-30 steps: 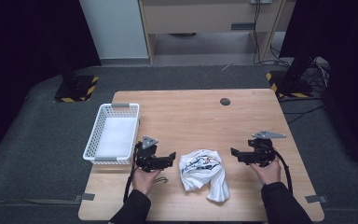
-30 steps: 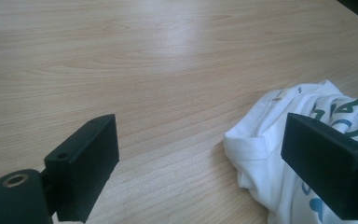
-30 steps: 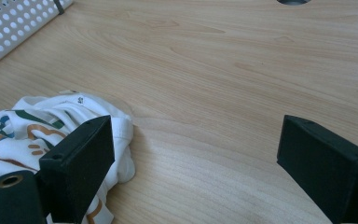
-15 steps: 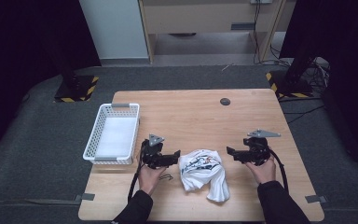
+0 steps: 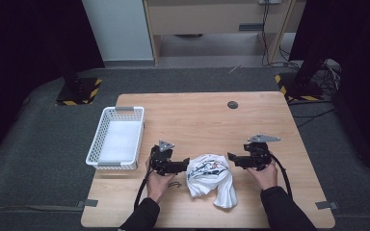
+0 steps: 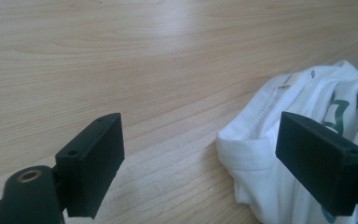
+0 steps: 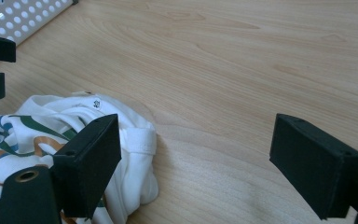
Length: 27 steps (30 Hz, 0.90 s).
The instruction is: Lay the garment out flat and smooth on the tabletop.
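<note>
My left gripper [image 5: 179,166] and right gripper [image 5: 233,158] have closed in on the crumpled white shirt [image 5: 211,177] since a second ago, flanking it at the table's [image 5: 260,120] near middle. Both sets of jaws have just been narrowing yet remain released, gripping nothing; a pickup looks imminent. Shirt: soft ribbed-collar knit, green and orange print. Table: smooth pale wood. Basket [image 5: 117,138]: white perforated plastic, far left.
</note>
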Each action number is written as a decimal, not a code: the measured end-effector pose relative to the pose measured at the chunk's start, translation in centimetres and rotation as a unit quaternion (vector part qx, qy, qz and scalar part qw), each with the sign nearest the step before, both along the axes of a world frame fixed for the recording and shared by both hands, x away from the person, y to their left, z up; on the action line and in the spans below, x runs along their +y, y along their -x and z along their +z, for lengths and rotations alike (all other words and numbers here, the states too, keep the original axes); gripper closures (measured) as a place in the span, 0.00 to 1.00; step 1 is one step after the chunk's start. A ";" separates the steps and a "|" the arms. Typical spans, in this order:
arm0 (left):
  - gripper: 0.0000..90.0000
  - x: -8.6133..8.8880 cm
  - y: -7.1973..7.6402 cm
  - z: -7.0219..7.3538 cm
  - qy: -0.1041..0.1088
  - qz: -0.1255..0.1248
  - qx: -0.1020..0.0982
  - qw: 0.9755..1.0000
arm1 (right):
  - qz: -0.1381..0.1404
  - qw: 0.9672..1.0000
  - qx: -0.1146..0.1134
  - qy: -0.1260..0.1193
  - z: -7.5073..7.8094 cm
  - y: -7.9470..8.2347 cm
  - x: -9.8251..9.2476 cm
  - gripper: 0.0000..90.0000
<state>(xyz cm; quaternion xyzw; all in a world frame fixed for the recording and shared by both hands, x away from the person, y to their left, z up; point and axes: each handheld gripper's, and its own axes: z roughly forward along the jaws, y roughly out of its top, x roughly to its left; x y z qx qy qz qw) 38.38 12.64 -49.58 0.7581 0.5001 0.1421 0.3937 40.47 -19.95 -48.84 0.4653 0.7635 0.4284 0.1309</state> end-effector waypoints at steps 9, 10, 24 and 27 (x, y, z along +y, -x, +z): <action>0.22 -0.9 0.2 -1.1 -0.004 -0.012 0.019 1.000 | 0.018 1.000 0.019 -0.002 -1.0 -0.2 1.2 0.23; 0.22 -1.0 0.2 -1.2 -0.006 -0.016 0.021 1.000 | 0.020 1.000 0.022 -0.002 -1.1 -0.2 1.3 0.23; 0.48 -1.5 0.4 -2.1 0.001 -0.041 0.042 0.998 | 0.047 0.998 0.046 -0.010 -2.1 -0.2 2.1 0.42; 0.62 -1.5 0.4 -2.2 0.006 -0.049 0.049 0.998 | 0.052 0.997 0.051 -0.011 -2.3 -0.1 2.3 0.48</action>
